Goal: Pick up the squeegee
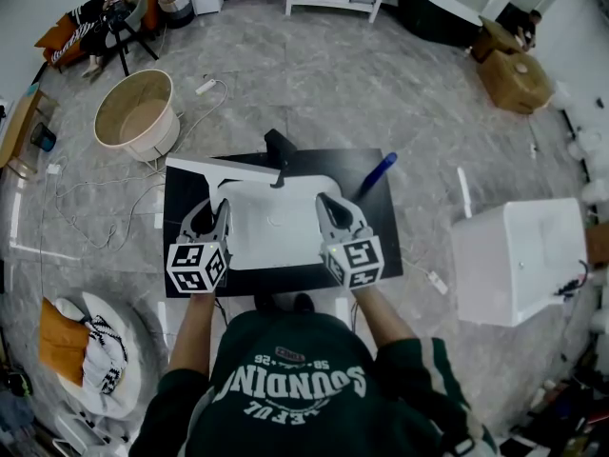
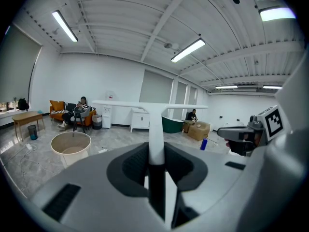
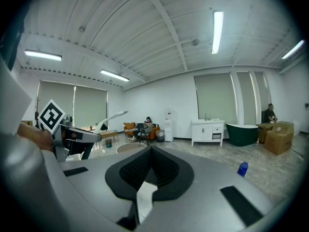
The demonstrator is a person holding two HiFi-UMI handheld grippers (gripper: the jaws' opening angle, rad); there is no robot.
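Two grippers hang side by side over the white basin (image 1: pixel 276 231) that sits on the black table (image 1: pixel 381 219), and only one of them is doing any work. The left gripper (image 1: pixel 216 206) has the squeegee (image 1: pixel 221 168) by its white handle. In the left gripper view that handle (image 2: pixel 156 129) runs straight up out of the gripper (image 2: pixel 156 164), and the long blade crosses it at the top like the bar of a T, set against the far side of the room. The jaws are closed part-way, only as far as the handle lets them, with a dark pad pressed to each side of it and no gap showing. Gripping low on the handle leaves the blade end free and pointing away from the person, and it appears to ride clear of the basin's far left rim rather than rest on it, so the pick-up looks essentially done. The right gripper (image 1: pixel 325 201) is parked level with the other, well apart from the squeegee, probably just to keep out of the way. In its own view the jaws (image 3: pixel 152 151) meet at the tips with nothing between them, and only a sliver of the white basin shows below. A blue bottle (image 1: pixel 378 173) stands on the table at the basin's far right corner, near neither gripper.
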